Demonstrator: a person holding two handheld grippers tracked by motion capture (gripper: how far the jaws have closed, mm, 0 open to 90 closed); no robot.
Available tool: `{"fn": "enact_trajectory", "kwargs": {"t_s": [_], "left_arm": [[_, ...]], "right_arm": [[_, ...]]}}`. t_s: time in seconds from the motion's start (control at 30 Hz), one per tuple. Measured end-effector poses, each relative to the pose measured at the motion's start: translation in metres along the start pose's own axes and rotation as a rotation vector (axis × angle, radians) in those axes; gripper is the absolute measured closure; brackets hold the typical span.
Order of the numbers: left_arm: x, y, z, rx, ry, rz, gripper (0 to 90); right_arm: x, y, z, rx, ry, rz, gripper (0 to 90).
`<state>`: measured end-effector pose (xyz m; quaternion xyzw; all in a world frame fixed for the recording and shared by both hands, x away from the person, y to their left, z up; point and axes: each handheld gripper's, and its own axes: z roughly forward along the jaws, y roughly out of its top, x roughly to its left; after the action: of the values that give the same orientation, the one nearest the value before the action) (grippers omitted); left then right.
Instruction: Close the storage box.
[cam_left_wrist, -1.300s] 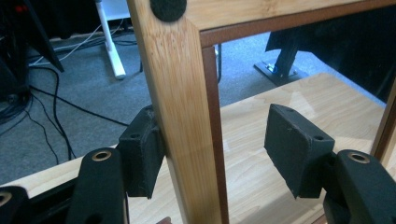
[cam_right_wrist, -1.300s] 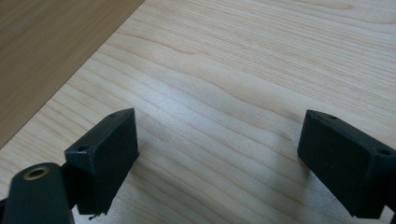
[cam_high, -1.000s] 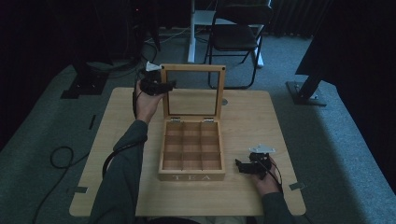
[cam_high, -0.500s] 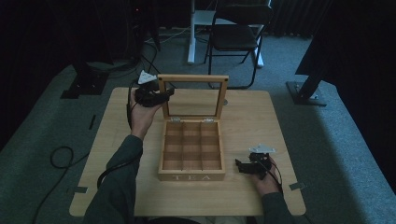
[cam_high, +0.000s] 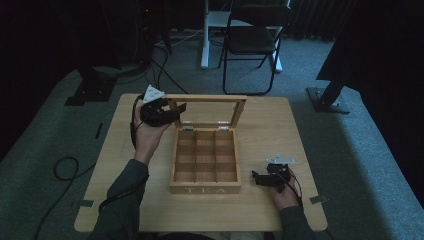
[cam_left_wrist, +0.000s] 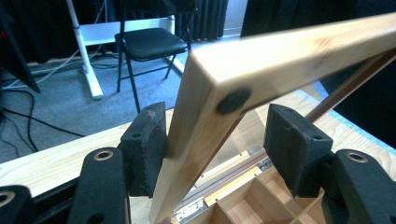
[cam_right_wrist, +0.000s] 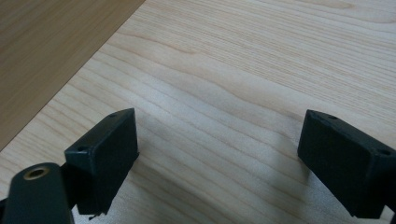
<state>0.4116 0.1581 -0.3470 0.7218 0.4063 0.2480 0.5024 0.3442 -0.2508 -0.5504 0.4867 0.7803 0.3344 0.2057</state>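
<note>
Reading "TEA" on wooden box (cam_high: 205, 189).

Left gripper (cam_high: 172, 111) raised, arm extended, jaws apart – right gripper (cam_high: 257, 178) low, jaws wide.

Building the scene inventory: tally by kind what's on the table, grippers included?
Wooden tea box with its lid open: 1
Hand-held grippers: 2, left gripper at the lid's frame, right gripper on the table
Total: 3
</note>
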Motion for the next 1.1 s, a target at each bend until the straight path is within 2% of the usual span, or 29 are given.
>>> {"fn": "enact_trajectory", "kwargs": {"t_s": [0.17, 0.2, 0.27, 0.5, 0.63, 0.83, 1.0, 1.1], "left_arm": [[-0.006, 0.001, -0.006, 0.014, 0.024, 0.028, 39.7], [-0.008, 0.001, -0.011, 0.009, 0.026, 0.016, 39.7], [-0.010, 0.000, -0.013, 0.011, 0.036, 0.018, 39.8], [-0.013, -0.008, -0.019, 0.008, 0.019, -0.001, 39.0], [-0.014, -0.011, -0.023, 0.030, 0.024, -0.023, 39.2], [-0.018, -0.018, -0.027, 0.029, 0.026, -0.023, 39.2], [-0.019, -0.023, -0.032, 0.032, 0.015, -0.060, 39.2], [-0.022, -0.026, -0.034, 0.031, 0.018, -0.061, 39.3]], "right_arm": [[0.000, 0.000, 0.000, 0.000, 0.000, 0.001, 11.7], [0.000, 0.000, 0.000, 0.001, 0.000, 0.002, 11.7], [0.000, 0.000, 0.000, 0.001, 0.000, 0.003, 11.7], [0.000, 0.000, 0.000, 0.000, -0.001, 0.002, 11.7], [0.000, 0.000, 0.000, 0.000, -0.002, 0.002, 11.7], [0.000, 0.000, 0.000, 0.000, -0.001, 0.002, 11.7], [0.000, 0.000, 0.000, 0.000, -0.001, 0.002, 11.7], [0.000, 0.000, 0.000, 0.000, -0.001, 0.002, 11.7]]}}
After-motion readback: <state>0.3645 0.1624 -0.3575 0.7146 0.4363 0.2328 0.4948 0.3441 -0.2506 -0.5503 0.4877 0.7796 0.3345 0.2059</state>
